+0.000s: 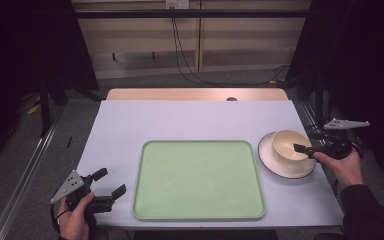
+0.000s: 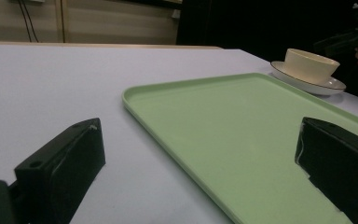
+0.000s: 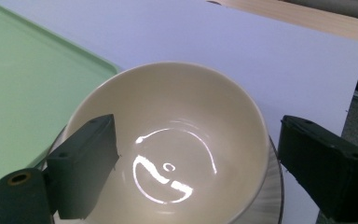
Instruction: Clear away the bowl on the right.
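Observation:
A cream bowl (image 1: 289, 144) stands on a white plate (image 1: 280, 167) with a dark rim, at the table's right side. My right gripper (image 1: 304, 145) is open at the bowl's right rim. In the right gripper view, one jaw hangs over the inside of the bowl (image 3: 182, 140) and the other stands outside its rim, with the right gripper (image 3: 196, 126) holding nothing. An empty pale green tray (image 1: 200, 180) lies in the middle. My left gripper (image 1: 112, 180) rests open near the front left corner, left of the tray (image 2: 242, 130), its jaws spread wide in the left gripper (image 2: 200, 123) view.
The table has a light lilac top (image 1: 190, 120) with a wooden strip (image 1: 195, 94) along the back edge. Black cables (image 1: 185, 65) run down the wall and over the floor behind. Dark curtains flank both sides.

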{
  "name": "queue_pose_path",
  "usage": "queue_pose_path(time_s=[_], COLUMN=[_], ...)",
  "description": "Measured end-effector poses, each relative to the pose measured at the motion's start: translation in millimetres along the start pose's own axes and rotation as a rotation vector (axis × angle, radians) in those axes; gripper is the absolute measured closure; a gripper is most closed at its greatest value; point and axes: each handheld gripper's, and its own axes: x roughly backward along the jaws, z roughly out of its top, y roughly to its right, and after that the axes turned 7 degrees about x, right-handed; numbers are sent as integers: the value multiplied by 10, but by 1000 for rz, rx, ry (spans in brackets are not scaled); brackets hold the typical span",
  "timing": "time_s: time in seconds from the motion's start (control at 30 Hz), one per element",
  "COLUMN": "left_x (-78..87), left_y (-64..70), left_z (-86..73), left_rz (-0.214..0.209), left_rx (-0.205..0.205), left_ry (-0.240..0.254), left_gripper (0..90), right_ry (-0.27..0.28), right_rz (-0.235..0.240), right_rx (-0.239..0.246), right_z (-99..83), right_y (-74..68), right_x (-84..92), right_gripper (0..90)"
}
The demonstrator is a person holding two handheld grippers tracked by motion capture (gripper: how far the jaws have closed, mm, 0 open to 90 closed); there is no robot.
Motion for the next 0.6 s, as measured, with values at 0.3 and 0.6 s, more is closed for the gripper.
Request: queue_pose_path(time_s=[0.3,0.6], left_x=[1,-3], left_y=[-23,-21], left_z=[8,7], left_rz=[-6,-7], left_rx=[-21,-21], left_ry=[-17,-18], left_gripper=[15,15], right_ry=[-67,-127], right_rz=[-32,2], right_rx=[-4,-26], right_z=[77,-41], right_y=[141,181], right_x=[-148,-230], right_gripper=[173,161])
